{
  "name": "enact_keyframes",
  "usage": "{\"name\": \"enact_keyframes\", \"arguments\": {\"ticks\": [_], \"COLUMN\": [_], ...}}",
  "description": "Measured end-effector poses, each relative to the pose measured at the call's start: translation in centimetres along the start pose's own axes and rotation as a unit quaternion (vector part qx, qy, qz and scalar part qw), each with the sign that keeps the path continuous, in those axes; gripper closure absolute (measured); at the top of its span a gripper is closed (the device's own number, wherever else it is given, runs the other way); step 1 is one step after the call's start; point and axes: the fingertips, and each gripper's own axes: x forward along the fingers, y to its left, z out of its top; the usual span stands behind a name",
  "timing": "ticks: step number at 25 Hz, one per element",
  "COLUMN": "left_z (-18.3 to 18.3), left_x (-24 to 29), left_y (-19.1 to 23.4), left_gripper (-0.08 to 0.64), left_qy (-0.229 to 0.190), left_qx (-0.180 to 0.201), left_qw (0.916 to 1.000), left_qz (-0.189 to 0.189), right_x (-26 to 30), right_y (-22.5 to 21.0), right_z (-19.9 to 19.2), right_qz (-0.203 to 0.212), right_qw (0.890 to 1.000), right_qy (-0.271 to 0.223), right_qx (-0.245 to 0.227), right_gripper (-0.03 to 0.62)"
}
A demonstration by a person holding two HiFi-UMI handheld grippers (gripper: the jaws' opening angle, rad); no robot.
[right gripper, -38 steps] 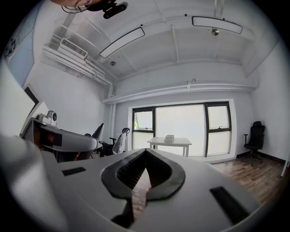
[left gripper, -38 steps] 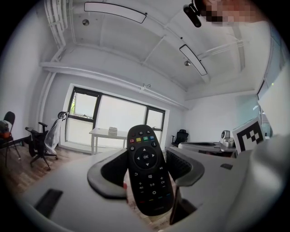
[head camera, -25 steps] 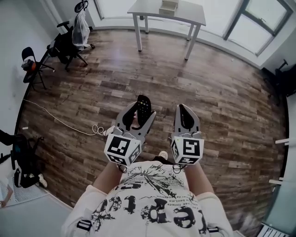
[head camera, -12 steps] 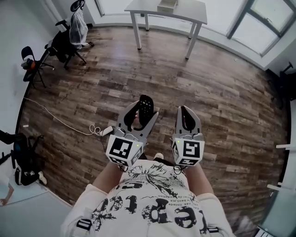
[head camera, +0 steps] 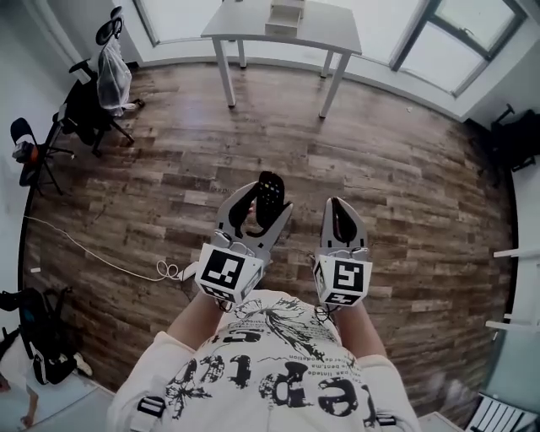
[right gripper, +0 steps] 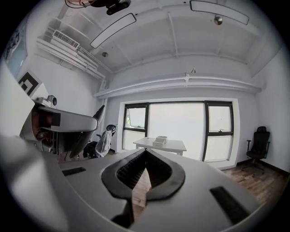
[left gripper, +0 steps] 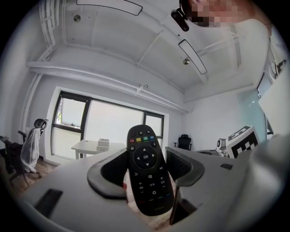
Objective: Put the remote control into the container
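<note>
Right now the fingers (left gripper: pixel 108 171) of my left gripper (head camera: pixel 261 213) are clamped on the black remote control (left gripper: pixel 147 174). It stands upright between them with its buttons facing the camera and its top poking past the tips. On my right gripper (head camera: pixel 340 213) the fingers (right gripper: pixel 130 171) are pressed together at the tips with nothing between them. Both grippers sit side by side above the wooden floor (head camera: pixel 405 169). Well apart from them, across the room, a white box (head camera: pixel 285 14) rests on the white tabletop (head camera: pixel 333 27).

Probably office, white desk (head camera: pixel 331 32), swivel chairs (head camera: pixel 80 118)
</note>
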Motion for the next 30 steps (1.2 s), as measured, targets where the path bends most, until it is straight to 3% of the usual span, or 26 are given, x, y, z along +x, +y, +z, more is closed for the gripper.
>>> {"name": "enact_keyframes", "arguments": {"ticks": [7, 14, 22, 30], "left_z": [1.7, 1.5, 0.0, 1.4], "left_x": [1.9, 1.5, 4.3, 12.1], "left_y": [10.2, 18.3, 22.0, 21.6], "left_gripper": [0.288, 0.288, 0.288, 0.288], "left_qy": [0.008, 0.021, 0.034, 0.009], "left_qx": [0.007, 0.000, -0.008, -0.032], "left_qw": [0.9997, 0.9998, 0.9984, 0.9950], "left_qz": [-0.021, -0.004, 0.045, 0.094], "right_x": [8.5, 14.6, 20.2, 26.0], "right_y": [4.3, 8.8, 8.4, 2.0], "right_z": [2.7, 2.3, 1.8, 3.0], "right_qz": [-0.026, -0.017, 0.027, 0.082], "right_qw": [1.000, 1.000, 0.999, 0.997], "right_qy": [-0.014, 0.000, 0.008, -0.004], "right_qx": [0.009, 0.026, 0.025, 0.013], "right_gripper": [0.591, 0.591, 0.591, 0.591]}}
